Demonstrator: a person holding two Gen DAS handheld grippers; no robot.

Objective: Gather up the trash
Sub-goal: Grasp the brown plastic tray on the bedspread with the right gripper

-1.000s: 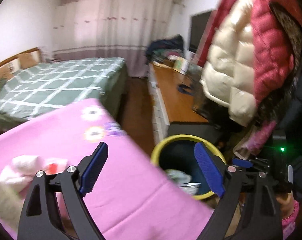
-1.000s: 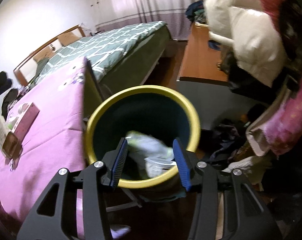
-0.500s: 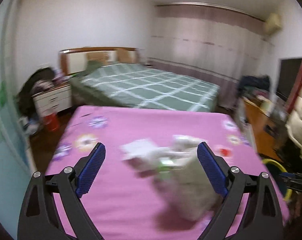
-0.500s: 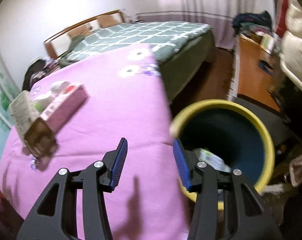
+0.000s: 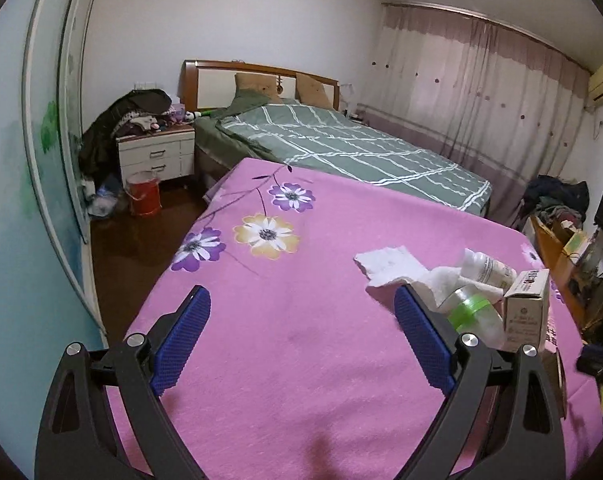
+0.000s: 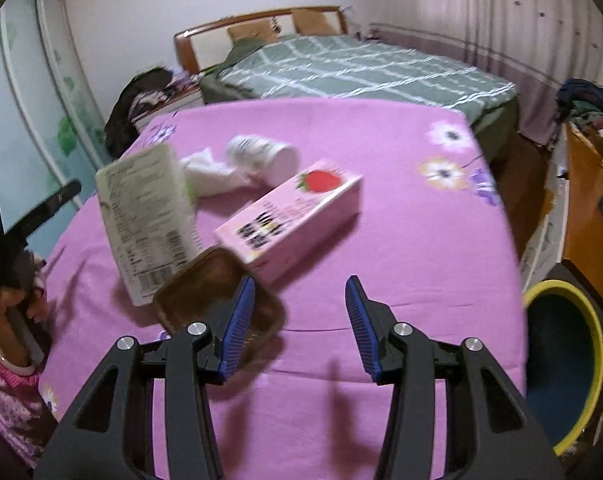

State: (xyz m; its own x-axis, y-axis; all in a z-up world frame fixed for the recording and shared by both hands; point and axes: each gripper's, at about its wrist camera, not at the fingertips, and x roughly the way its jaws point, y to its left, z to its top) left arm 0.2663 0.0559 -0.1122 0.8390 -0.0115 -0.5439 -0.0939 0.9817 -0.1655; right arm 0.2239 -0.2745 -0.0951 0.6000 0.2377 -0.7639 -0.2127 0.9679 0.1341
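Bed: the green checked bed (image 5: pixel 341 152) stands beyond the table, against the wooden headboard; curtains hang to its right.
Table: the pink flowered tablecloth (image 5: pixel 293 340) covers the surface that bears all the trash; it fills the foreground in both views.
Bin: the yellow-rimmed bin (image 6: pixel 565 360) stands on the floor just beside the table's right edge, seen from the right wrist; its dark inside is open to view.
Pink carton: the strawberry carton (image 6: pixel 289 216) lies on its side near the middle of the cloth; blurred.
Label carton: a pale carton (image 6: pixel 149 220) with printed text and a barcode stands tilted, just left of the pink one.
Tray: a brown plastic tray (image 6: pixel 217 292) lies touching the cartons' near ends, partly behind the right gripper's left finger.
Tissue: crumpled white tissue (image 5: pixel 397 268) lies beside a white bottle (image 5: pixel 489 268) on its side; a green-banded plastic piece (image 5: pixel 473 312) lies against them.
Left gripper: the left gripper (image 5: pixel 301 340) hovers over bare cloth, jaws wide, holding nothing.
Right gripper: the right gripper (image 6: pixel 299 316) hangs over the cloth, jaws parted, holding nothing.
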